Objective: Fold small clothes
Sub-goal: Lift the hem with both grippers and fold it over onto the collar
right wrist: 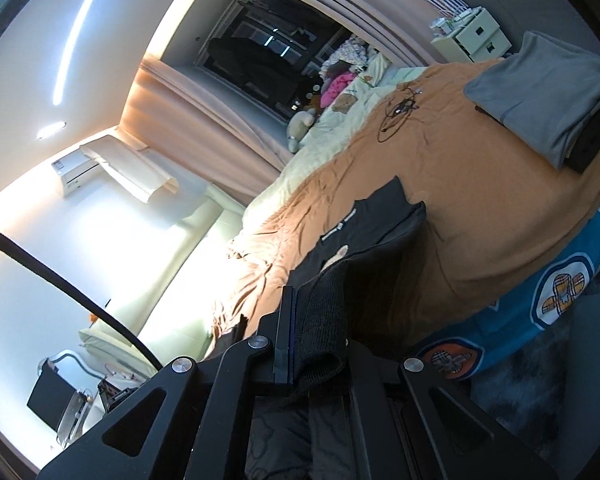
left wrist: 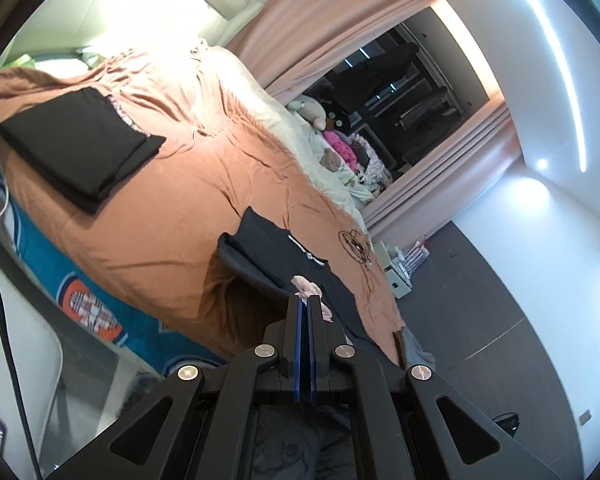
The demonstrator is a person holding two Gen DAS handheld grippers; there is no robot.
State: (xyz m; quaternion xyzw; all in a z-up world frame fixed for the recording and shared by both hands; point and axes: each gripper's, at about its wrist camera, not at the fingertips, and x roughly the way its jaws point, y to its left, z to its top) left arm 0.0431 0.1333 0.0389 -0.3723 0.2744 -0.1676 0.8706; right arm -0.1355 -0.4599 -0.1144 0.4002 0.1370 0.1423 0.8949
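Black shirt (right wrist: 364, 232) on bed (right wrist: 480, 208), mid-fold.
Right gripper (right wrist: 300, 320) pinches hem; left gripper (left wrist: 308, 304) pressed together (grip unclear); shirt runs toward 12.

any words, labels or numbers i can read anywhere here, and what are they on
None can be read.
Black t-shirt: a white printed strip across the chest, too small and blurred to read.
Blue sheet: round orange and plaid emblems, no legible lettering.
White drawer unit: dark marks on the fronts, too small to tell.

Left hand-held gripper (left wrist: 307, 300): black angular linkage arms, silver round screws, blue-edged finger pads (left wrist: 300, 328).
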